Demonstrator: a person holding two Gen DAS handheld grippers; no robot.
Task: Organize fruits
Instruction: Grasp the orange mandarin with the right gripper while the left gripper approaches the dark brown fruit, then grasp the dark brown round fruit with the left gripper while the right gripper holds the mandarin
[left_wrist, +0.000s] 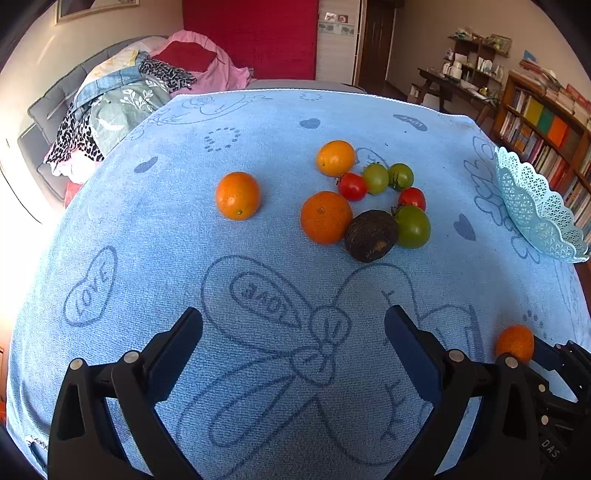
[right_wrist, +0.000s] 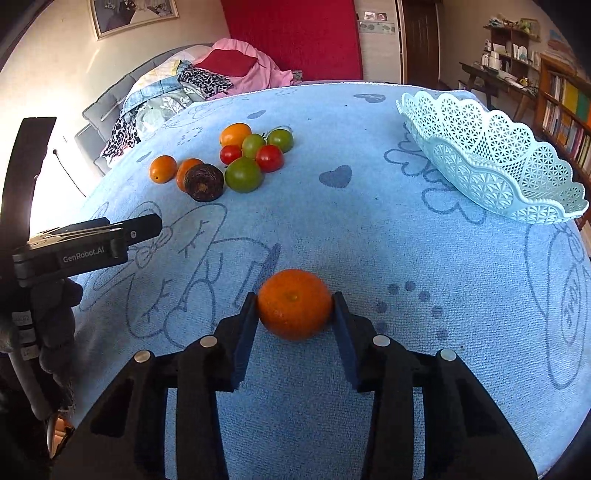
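Right gripper clamps a tangerine near the counter's front edge. Left gripper spread wide, holding nothing. Lattice basket at right edge.

A nubby, matt pale-blue terry cloth covers the table. The light-blue perforated plastic basket looks smooth and slightly glossy. The round orange mandarin has dimpled, faintly shiny peel; the dark brown wrinkled fruit looks rough and dull.

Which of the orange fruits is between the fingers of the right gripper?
The orange fruit alone at the near edge, held by the right gripper. The other three oranges lie far off beside the tomatoes.
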